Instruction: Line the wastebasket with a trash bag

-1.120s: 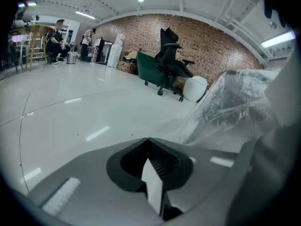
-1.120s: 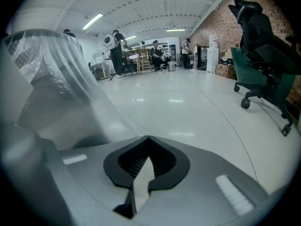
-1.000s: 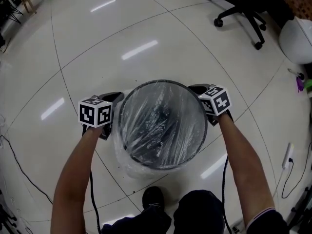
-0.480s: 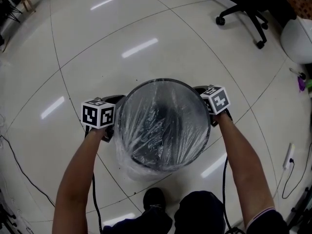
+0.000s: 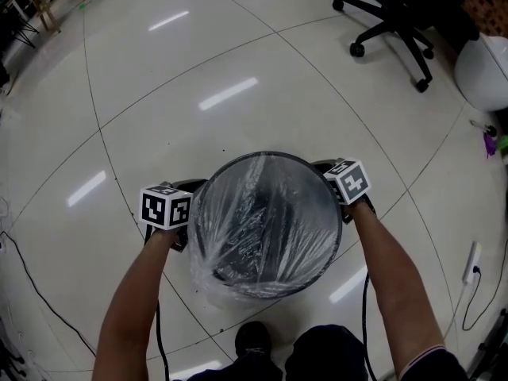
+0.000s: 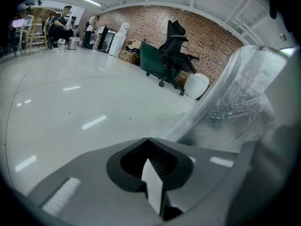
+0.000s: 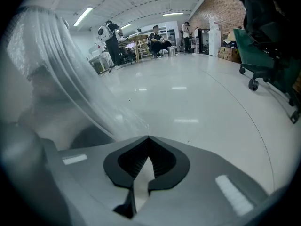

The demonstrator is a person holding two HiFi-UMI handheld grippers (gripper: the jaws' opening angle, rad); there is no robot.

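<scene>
Glossy white floor [image 5: 238,70] carries the wastebasket [image 5: 270,155], mid-floor by my shoe. Its trash bag [image 5: 262,213] sits inside, cuff folded over the rim. My left gripper [image 6: 151,171] and right gripper [image 7: 143,175] flank it, jaws pressed together, seemingly pinching film. I'd draw the cuff down evenly on both sides and gently, so it doesn't tear.

Your trash bag [image 5: 262,209] is clear with white crinkled glints, over a black wastebasket [image 5: 270,155]. Your left gripper [image 6: 148,141] and right gripper [image 7: 148,139] are grey with black ribbed pads; the cube [image 5: 166,207] on each has black-and-white squares. The floor [image 5: 238,46] is glossy pale grey with thin dark lines.
</scene>
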